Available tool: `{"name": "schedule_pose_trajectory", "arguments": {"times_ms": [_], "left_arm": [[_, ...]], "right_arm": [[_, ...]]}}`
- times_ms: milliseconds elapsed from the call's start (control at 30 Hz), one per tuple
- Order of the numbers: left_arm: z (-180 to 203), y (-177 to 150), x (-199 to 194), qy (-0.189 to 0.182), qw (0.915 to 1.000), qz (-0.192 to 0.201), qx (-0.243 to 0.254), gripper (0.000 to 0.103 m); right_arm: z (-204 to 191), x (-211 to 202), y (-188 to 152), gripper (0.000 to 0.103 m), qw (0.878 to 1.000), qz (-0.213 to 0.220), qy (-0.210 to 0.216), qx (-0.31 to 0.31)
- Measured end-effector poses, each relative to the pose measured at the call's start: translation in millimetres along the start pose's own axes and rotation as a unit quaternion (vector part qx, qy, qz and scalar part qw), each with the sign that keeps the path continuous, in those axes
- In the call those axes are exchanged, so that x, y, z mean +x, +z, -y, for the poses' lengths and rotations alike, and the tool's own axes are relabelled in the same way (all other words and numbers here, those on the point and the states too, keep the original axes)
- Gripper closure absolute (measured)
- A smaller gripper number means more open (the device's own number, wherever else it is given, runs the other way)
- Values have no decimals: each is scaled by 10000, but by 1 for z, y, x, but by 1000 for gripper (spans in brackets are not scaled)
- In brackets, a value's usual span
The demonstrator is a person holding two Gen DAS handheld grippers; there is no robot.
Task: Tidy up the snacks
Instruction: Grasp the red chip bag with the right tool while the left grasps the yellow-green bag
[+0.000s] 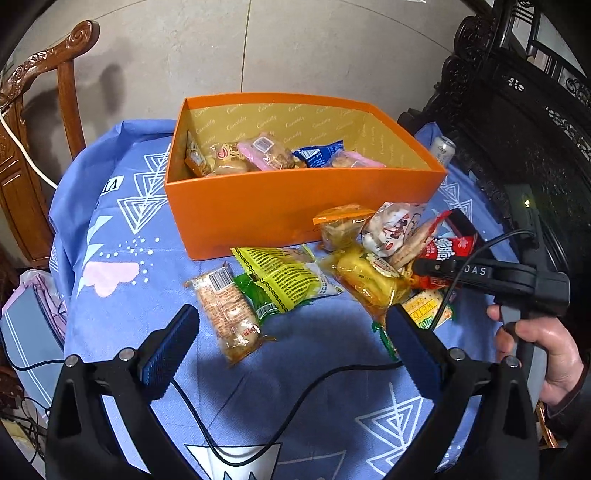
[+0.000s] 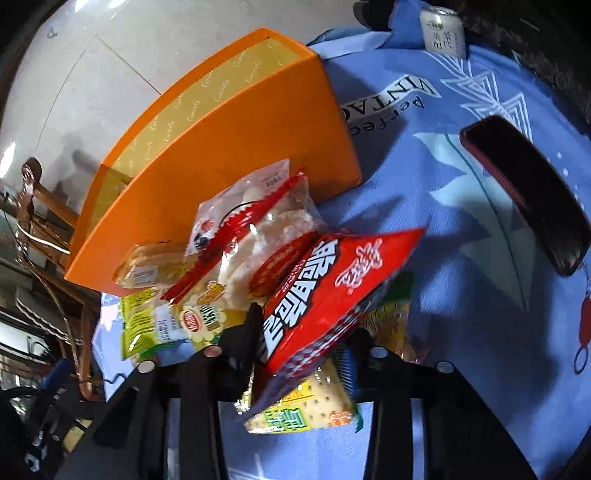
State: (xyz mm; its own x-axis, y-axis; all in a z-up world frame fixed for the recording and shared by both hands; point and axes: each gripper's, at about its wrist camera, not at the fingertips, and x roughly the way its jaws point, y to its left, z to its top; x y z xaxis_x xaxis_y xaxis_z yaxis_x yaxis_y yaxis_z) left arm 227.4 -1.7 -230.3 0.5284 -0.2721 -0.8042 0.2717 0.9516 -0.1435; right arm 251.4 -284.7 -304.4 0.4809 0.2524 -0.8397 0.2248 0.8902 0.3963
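An orange box (image 1: 258, 214) stands on the blue cloth, holding several snack packets (image 1: 266, 153). Loose snacks lie in front of it: a brown cake packet (image 1: 229, 314), a yellow-green packet (image 1: 284, 277), a yellow packet (image 1: 369, 280) and a white-red rice cracker bag (image 1: 391, 229). My left gripper (image 1: 291, 347) is open above the cloth, near the brown packet. My right gripper (image 2: 301, 332) is shut on a red snack bag (image 2: 328, 291), also seen in the left wrist view (image 1: 443, 254), over a cracker pack (image 2: 306, 402). The box shows there too (image 2: 229, 177).
A black phone (image 2: 528, 192) lies on the cloth right of the pile. A drink can (image 2: 443, 31) stands at the table's far edge. A carved wooden chair (image 1: 33, 122) is at left, dark furniture (image 1: 517, 129) at right. A cable (image 1: 295, 406) crosses the cloth.
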Motion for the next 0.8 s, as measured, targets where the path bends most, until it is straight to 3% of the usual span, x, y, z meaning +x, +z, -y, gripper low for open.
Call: {"name": "schedule_pose_trajectory", "arguments": {"times_ms": [100,333,500,600,633,667,700,800], "left_arm": [[0,0,2,41,9999,92,75,4],[-9,10,38,196,9998,-8,-35,4],[-25,23,87,-74,9970,-403,-652,4],[-33,25,109,-311,9933,-461,-1009,4],[-31,27,111,-393,9940,-295,-977,5],[-28,28,114,-461,9944,-303,-904,8],[-25,30,117,-518,9947,-335,-820,28],[-15,28,120,-420,9974,-336,-486,51]], "right_arm": [[3,-7,-4,76,10000,81,-4,-11],[-4,-51,-20,77,9984,426,118,-340],[-9,-61,-30,77,9981,411,337,-315],[-10,-60,-37,77,9985,289,361,-292],[-10,-58,-37,77,9986,244,376,-281],[-10,-57,-39,77,9987,215,376,-265],[-10,-57,-39,77,9988,197,376,-239],[-11,-56,-40,77,9989,183,358,-234]]}}
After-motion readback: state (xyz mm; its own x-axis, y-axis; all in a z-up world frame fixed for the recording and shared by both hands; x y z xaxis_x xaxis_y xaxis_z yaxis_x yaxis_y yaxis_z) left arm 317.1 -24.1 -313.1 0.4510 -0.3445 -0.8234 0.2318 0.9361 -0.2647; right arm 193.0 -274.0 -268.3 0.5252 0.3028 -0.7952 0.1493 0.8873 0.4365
